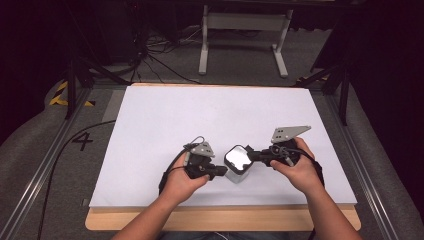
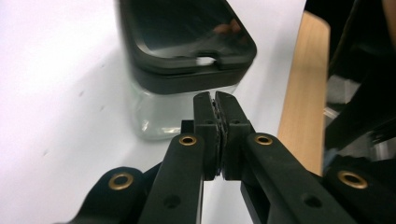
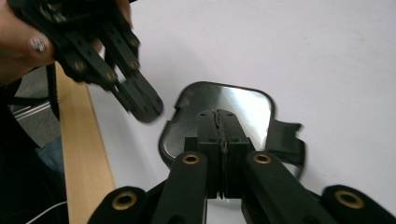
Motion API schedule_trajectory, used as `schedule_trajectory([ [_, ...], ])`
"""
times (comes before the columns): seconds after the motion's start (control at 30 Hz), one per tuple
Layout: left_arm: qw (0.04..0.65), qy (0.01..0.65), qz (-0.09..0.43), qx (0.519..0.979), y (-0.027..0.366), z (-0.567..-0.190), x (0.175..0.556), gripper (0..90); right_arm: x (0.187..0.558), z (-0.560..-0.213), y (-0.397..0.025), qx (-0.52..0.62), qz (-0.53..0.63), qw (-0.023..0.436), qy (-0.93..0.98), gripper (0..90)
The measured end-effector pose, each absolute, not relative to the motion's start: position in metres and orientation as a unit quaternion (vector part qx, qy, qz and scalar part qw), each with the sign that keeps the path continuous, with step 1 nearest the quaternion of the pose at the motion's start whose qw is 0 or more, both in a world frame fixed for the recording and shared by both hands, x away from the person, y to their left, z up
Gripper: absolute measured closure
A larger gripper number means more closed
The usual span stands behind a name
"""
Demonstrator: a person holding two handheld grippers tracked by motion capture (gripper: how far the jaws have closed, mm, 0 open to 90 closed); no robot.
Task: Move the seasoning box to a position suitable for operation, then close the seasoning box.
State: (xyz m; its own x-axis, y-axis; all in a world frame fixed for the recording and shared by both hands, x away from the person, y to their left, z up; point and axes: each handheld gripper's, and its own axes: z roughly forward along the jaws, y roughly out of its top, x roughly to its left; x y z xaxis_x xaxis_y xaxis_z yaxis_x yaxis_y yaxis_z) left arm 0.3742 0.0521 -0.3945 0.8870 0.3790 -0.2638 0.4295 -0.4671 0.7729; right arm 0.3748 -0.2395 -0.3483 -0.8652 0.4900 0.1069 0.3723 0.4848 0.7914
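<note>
Right near the front edge of the white table top (image 1: 165, 110), a clear glass jar (image 2: 159, 114) is standing upright, capped with a dark square lid (image 1: 238, 159) whose shiny top is catching the light. In the left gripper view the lid (image 2: 187, 42) is sitting squarely on the jar's mouth, with a small notch showing at its near rim. In the right gripper view the lid (image 3: 219, 105) is lying below the camera, and a black tab (image 3: 287, 137) is sticking out at its side.

Reaching in from the right, the right gripper (image 1: 253, 156) is hanging at the lid's edge; its jaws are pressed together with nothing visibly between them, and their tips are hovering over the glossy lid surface (image 3: 218, 114). Whether they are touching the lid cannot be told. The person's right hand (image 1: 300, 172) is wrapping the gripper's body, with the grey three-cornered plate (image 1: 289, 133) rising above it.

On the other side, the left gripper (image 1: 223, 171) is pointing at the jar's lower part, just beside the glass. Its jaws (image 2: 215, 100) are likewise closed on nothing, with the tips sitting close to the jar wall under the lid's rim. The left hand (image 1: 182, 182) is holding it low over the table.

Beyond the white top, a wooden board edge (image 1: 225, 220) is running along the person's side.
</note>
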Motion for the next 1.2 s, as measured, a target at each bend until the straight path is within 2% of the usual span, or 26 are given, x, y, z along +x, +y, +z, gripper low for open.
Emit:
schedule_trajectory([
  [0.2,0.464,0.258,0.01,0.847,0.074,-0.381,0.385,88.9,0.373,-0.346,-0.261,0.281,0.435,0.077,0.852,90.0],
  [0.37,0.465,0.265,0.017,0.844,0.081,-0.379,0.391,88.9,0.368,-0.341,-0.267,0.278,0.418,0.076,0.861,90.0],
  [0.6,0.451,0.266,0.016,0.852,0.075,-0.385,0.398,88.8,0.367,-0.352,-0.267,0.279,0.378,0.042,0.882,90.0],
  [0.97,0.437,0.261,0.003,0.861,0.062,-0.399,0.41,89.0,0.366,-0.368,-0.257,0.276,0.355,0.025,0.893,90.0],
  [1.2,0.43,0.262,-0.002,0.864,0.057,-0.402,0.41,89.6,0.368,-0.383,-0.25,0.281,0.349,0.032,0.893,90.0],
])
